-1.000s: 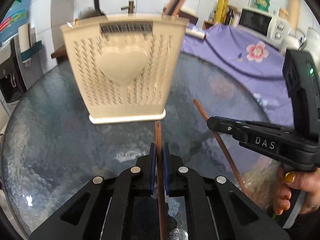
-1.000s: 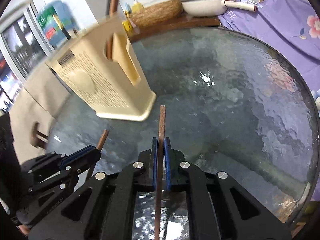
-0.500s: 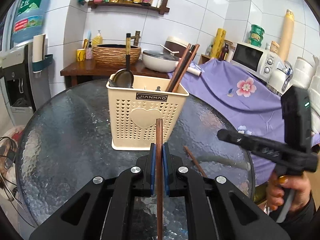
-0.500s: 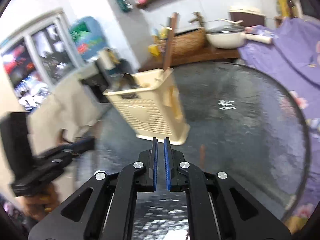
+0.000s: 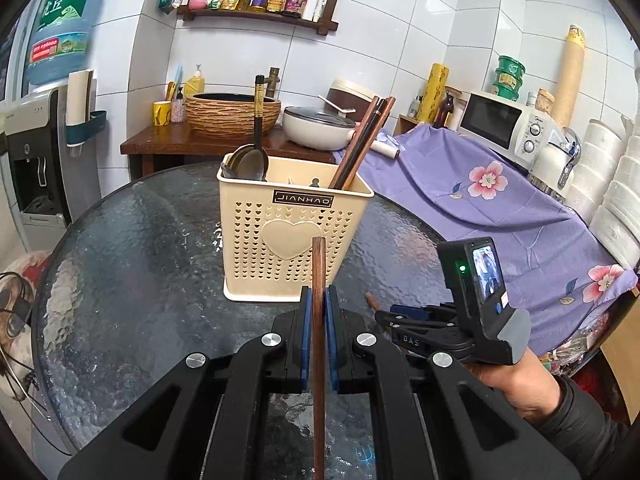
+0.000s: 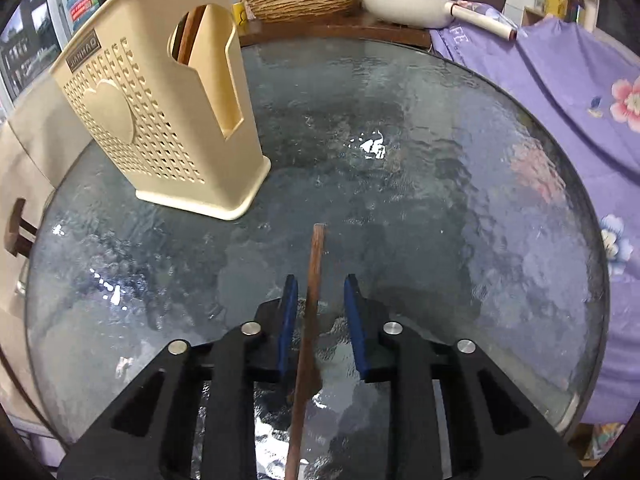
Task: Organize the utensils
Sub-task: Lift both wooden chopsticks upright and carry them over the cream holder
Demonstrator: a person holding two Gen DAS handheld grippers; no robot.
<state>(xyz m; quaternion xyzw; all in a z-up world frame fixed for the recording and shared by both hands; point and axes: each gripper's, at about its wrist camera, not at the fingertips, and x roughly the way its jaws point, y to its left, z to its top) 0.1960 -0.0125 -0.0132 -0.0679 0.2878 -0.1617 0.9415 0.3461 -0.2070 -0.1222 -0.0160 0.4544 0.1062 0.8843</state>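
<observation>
Left wrist view shows my left gripper (image 5: 316, 312) pinching a brown wooden chopstick (image 5: 319, 344) near the cream perforated plastic utensil basket (image 5: 292, 236), while my right gripper (image 6: 319, 304) is opening around another brown wooden stick (image 6: 310, 320).

In the left wrist view, the lower end of the chopstick (image 5: 319, 320) held between the left gripper's (image 5: 319, 300) pads is running out past the bottom edge. The right gripper (image 5: 384, 314) is hiding most of a second chopstick (image 5: 372, 301), leaving only its tip showing. The cream holder's (image 5: 294, 240) walls are covering the lower parts of the ladle (image 5: 250, 162) and dark chopsticks (image 5: 360, 142) inside. In the right wrist view, the holder's top is being cut off by the upper edge.
</observation>
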